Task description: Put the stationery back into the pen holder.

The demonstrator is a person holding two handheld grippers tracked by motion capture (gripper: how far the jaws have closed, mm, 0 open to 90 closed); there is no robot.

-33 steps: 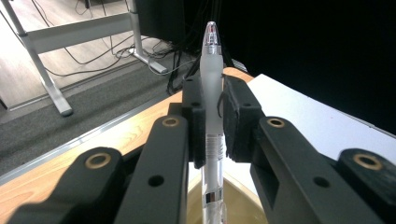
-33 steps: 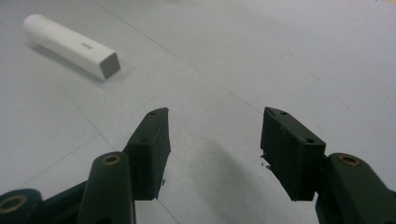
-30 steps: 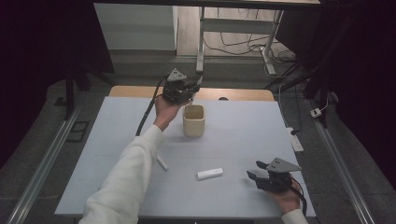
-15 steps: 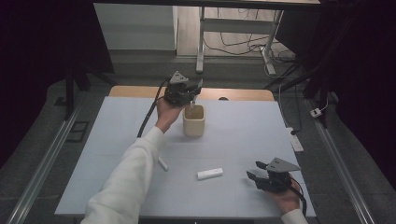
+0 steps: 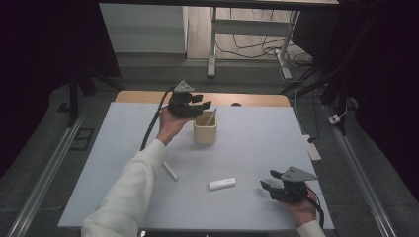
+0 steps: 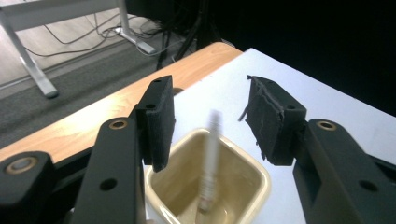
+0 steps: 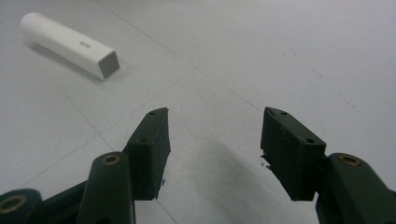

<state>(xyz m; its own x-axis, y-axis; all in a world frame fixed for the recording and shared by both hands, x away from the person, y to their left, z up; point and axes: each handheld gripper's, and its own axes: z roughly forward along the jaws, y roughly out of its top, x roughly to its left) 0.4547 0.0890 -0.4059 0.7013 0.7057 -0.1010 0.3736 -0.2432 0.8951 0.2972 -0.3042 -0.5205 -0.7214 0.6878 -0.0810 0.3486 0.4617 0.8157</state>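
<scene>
High view: a beige cup [image 5: 205,132] stands far back on the surface [image 5: 257,148], a white stick [image 5: 211,117] leaning inside. The left gripper [image 5: 200,105] hovers above, fingers just spread, clear of it. Right gripper [image 5: 271,180] gapes empty.

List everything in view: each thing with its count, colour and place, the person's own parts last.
cup: one, beige, far middle of the mat
stick: one, white, blurred, inside the cup
pen: one, white, lying left of centre
block: one, white, lying near centre
mat: one, pale grey, over the wooden table
left gripper: black, open above the cup, jaws just opened
right gripper: black, open, near right, nothing between its jaws
</scene>
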